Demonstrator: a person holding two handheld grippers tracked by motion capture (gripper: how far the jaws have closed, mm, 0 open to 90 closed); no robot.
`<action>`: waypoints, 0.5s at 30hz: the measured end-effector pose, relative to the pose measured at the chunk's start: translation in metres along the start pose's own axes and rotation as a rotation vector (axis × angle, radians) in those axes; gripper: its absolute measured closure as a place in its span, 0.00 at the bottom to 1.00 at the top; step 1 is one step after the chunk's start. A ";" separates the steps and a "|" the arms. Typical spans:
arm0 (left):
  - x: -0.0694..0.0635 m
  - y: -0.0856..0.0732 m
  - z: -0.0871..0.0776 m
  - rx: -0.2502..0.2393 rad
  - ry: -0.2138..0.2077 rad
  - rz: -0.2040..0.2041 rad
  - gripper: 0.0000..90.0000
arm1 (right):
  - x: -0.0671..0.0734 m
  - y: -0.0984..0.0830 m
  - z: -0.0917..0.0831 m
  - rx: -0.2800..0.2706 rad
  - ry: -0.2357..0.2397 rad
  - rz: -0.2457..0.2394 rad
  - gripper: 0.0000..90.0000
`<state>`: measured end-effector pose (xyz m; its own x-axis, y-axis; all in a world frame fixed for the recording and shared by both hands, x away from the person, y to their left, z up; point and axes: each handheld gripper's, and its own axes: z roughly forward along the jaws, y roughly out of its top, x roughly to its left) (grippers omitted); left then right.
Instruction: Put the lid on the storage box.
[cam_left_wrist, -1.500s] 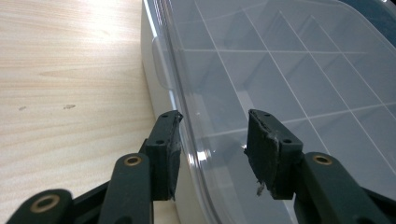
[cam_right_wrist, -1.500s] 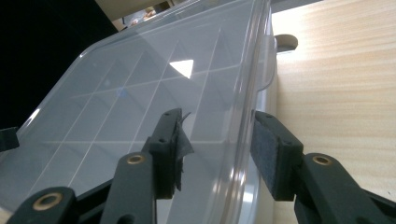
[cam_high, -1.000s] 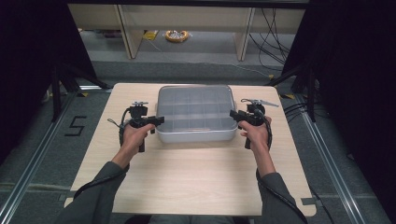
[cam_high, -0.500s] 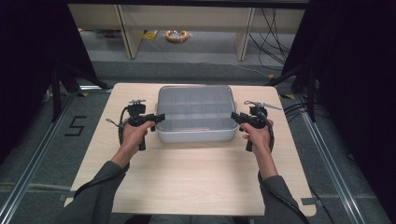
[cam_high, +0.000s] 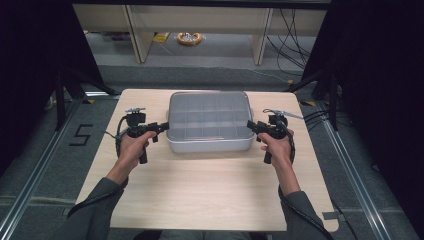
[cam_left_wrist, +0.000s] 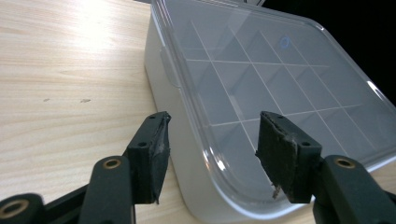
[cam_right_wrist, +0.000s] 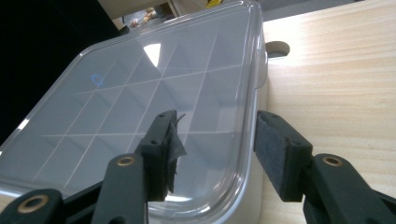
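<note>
the room is dark at both sides, with black curtains, a grey floor (cam_high: 210, 80), shelf legs at the back and a coil of yellow cord (cam_high: 189, 38) lying there. cables (cam_high: 285, 35) trail over the floor on the right, and a "5" (cam_high: 81, 135) is marked on the floor left of the table.

the table (cam_high: 200, 190) is pale wood, bare apart from one thing. the box (cam_high: 208, 121) sits on its far half, about midway across, flat and square to the edge. it is a grey-white tray with a clear lid (cam_left_wrist: 280, 88), and the lid appears seated all round; through it a grid of dividers shows, and the cells look empty.

the left gripper (cam_high: 161, 126) is at the box's left near corner and the right gripper (cam_high: 251, 126) at its right near corner. both have just been opening. in the left gripper view the jaws stand spread with the lid's edge between them, the pads (cam_left_wrist: 159, 149) clear of it. the right gripper view shows the same: spread, astride the rim, the pads (cam_right_wrist: 275, 149) not pressing.

my judgement: the box has been set down and let go, so the placing looks done. what is left seems to be drawing both grippers back off the corners, or opening the lid if that is wanted.
</note>
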<state>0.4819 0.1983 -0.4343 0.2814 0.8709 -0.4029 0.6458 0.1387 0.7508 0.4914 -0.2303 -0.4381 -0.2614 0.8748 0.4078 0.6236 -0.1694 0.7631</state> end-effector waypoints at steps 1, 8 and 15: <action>0.001 -0.001 -0.002 -0.006 -0.004 -0.006 0.48 | -0.003 0.000 0.001 -0.014 -0.011 -0.047 0.56; 0.005 -0.013 -0.018 -0.002 -0.049 -0.003 0.47 | -0.001 -0.003 -0.007 -0.011 0.003 -0.018 0.54; 0.007 -0.027 -0.028 0.001 -0.090 -0.006 0.47 | -0.005 -0.010 -0.016 -0.031 0.007 -0.071 0.53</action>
<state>0.4466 0.2143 -0.4425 0.3401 0.8241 -0.4530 0.6485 0.1434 0.7476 0.4749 -0.2397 -0.4401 -0.3091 0.8819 0.3559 0.5806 -0.1213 0.8051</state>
